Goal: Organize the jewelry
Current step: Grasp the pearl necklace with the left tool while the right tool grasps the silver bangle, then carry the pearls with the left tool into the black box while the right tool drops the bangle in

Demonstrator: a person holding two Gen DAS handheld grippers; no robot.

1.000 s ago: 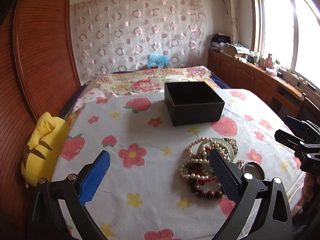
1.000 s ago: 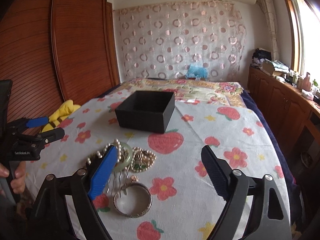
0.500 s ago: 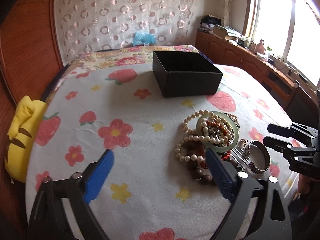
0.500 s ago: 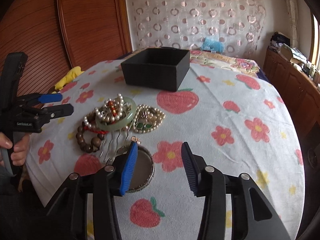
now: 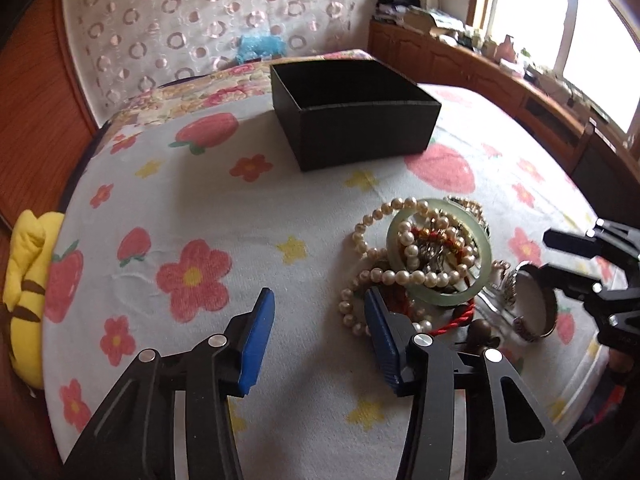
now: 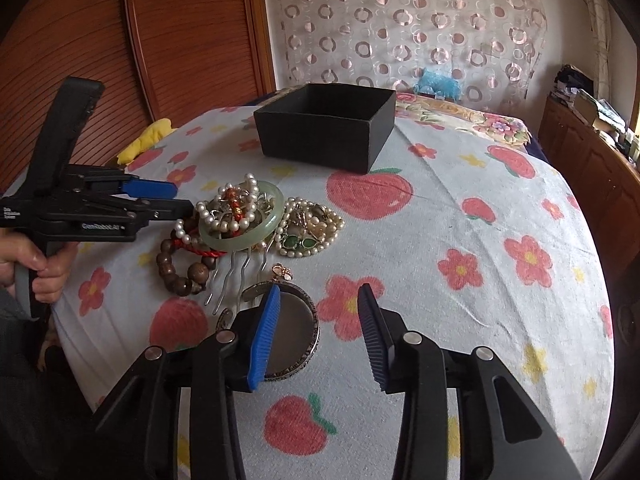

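The jewelry sits in a tangled heap on the fruit-and-flower bedsheet (image 6: 460,208), at about 7 o'clock from the open black box (image 6: 326,130) in the right wrist view, with bare sheet between heap and box. The left gripper (image 5: 320,320) has just been narrowing its jaws; they stand part-way apart with nothing between them, the right-hand pad just at the 7 o'clock edge of the heap. The right gripper (image 6: 318,320) has also been closing and is half open and empty, its blue pad lying over the rim of the silver cuff bangle (image 6: 292,332), though I cannot tell whether it touches. The cuff looks stiff, smooth and liable to slip, so I would pinch across its band at the near rim rather than try to span the ring. The jade bangle (image 6: 240,240) is rigid and probably brittle, best gripped across its thick rim and set down gently. The pearl strands (image 5: 400,276) are limp and threaded through the jade ring, so lifting one will likely drag the others. The wooden bead bracelet (image 6: 180,276) and its red cord look light and floppy, easy to hook anywhere. The metal hair comb (image 6: 240,276) has thin prongs poking out at 6 o'clock of the heap, better taken by its buried top.
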